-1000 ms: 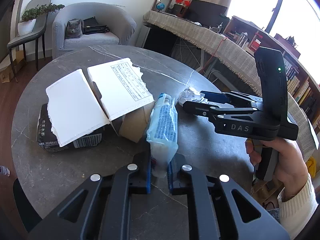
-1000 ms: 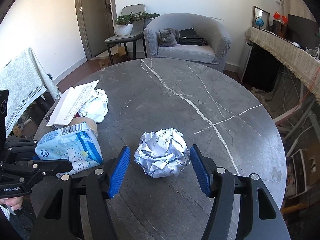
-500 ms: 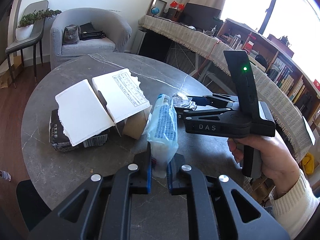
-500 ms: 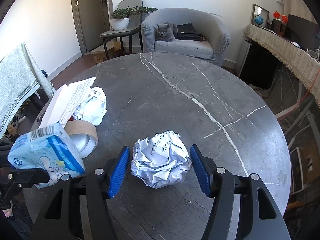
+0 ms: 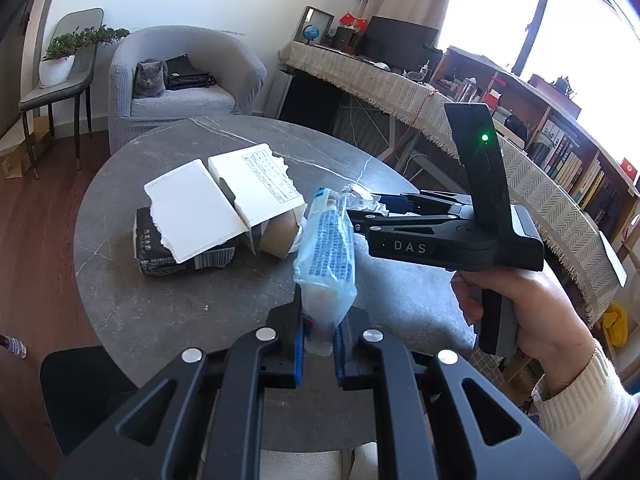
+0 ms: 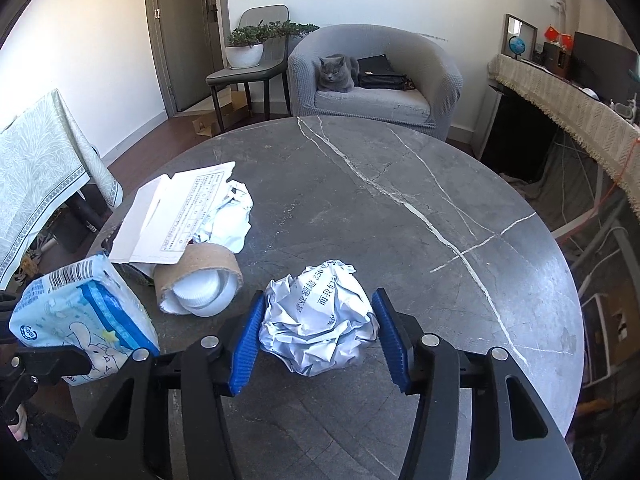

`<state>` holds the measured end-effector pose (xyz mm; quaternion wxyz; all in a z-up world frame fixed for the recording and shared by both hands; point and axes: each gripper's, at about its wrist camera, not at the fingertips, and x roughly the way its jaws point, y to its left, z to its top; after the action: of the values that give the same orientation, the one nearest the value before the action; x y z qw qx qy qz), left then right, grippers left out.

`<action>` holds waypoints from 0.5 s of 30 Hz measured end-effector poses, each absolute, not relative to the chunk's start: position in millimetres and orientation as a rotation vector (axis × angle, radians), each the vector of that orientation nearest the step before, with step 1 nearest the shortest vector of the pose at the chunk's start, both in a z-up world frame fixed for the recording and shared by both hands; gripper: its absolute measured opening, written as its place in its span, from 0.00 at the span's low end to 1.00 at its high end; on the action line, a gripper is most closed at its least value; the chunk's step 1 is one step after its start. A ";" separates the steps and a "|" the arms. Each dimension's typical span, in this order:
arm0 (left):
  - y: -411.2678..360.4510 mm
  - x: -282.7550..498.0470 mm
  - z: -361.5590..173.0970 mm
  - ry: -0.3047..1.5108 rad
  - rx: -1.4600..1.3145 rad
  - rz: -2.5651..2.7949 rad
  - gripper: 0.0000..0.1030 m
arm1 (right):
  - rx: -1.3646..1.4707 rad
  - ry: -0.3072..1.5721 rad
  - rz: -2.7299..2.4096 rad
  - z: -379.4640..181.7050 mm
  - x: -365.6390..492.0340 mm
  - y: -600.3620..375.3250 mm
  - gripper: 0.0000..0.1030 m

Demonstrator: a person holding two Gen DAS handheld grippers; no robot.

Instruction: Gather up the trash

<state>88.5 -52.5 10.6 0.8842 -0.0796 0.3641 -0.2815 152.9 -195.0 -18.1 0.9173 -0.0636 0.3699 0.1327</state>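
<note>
Left gripper [image 5: 319,344] clamped on tissue pack [image 5: 328,260], held above table [image 6: 400,208]. Right gripper [image 6: 316,340] spread around crumpled paper ball [image 6: 318,322] at 6 o'clock; could squirt out if closed off-centre.

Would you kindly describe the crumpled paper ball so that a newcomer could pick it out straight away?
Start at the round grey marble table and find the right gripper near its front edge. The paper ball sits between the blue pads, silvery white with printed characters. Unlike the cardboard ring to its left, it is crushed into a wrinkled lump.
</note>
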 end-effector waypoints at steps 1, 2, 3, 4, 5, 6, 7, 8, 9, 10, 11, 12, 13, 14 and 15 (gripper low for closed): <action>-50.1 85.7 11.7 0.754 -0.167 -0.583 0.12 | -0.128 0.759 0.275 -16.9 150.7 -193.9 0.52; -47.6 83.1 12.3 0.751 -0.168 -0.577 0.12 | -0.124 0.754 0.275 -15.5 147.7 -192.9 0.52; -46.4 80.1 12.2 0.750 -0.170 -0.572 0.12 | -0.121 0.750 0.275 -14.2 145.5 -191.9 0.53; -44.6 77.4 12.5 0.750 -0.171 -0.568 0.12 | -0.117 0.748 0.280 -12.9 142.8 -190.5 0.52; -44.1 75.0 12.5 0.750 -0.170 -0.565 0.12 | -0.113 0.745 0.287 -11.8 140.2 -189.0 0.53; -42.5 72.5 12.3 0.750 -0.168 -0.560 0.12 | -0.110 0.743 0.292 -11.0 139.2 -188.2 0.53; -40.6 70.0 12.0 0.750 -0.167 -0.554 0.12 | -0.108 0.742 0.297 -10.3 137.2 -186.3 0.53; -38.5 67.6 11.5 0.750 -0.166 -0.548 0.12 | -0.106 0.739 0.302 -9.8 135.2 -184.4 0.53; -36.9 65.5 11.2 0.750 -0.164 -0.542 0.12 | -0.104 0.737 0.309 -9.0 133.2 -181.7 0.53; -35.1 63.8 11.4 0.749 -0.164 -0.535 0.12 | -0.100 0.734 0.319 -8.1 131.1 -178.9 0.53; -32.1 61.6 11.5 0.747 -0.166 -0.526 0.12 | -0.096 0.732 0.331 -7.6 129.2 -175.7 0.53; -29.3 59.5 11.3 0.746 -0.168 -0.521 0.12 | -0.095 0.728 0.341 -7.1 127.0 -172.2 0.53; -26.6 57.9 11.6 0.744 -0.168 -0.514 0.12 | -0.097 0.725 0.350 -6.6 124.8 -168.9 0.53; -22.9 56.2 11.8 0.742 -0.170 -0.504 0.12 | -0.100 0.724 0.358 -6.1 123.1 -165.8 0.53; -19.6 55.4 12.2 0.742 -0.173 -0.495 0.12 | -0.104 0.722 0.364 -5.7 121.1 -162.3 0.53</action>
<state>55.4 -19.6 12.2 0.8986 -0.0837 0.3583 -0.2392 121.1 -162.3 -5.7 0.9180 -0.0505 0.3512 0.1771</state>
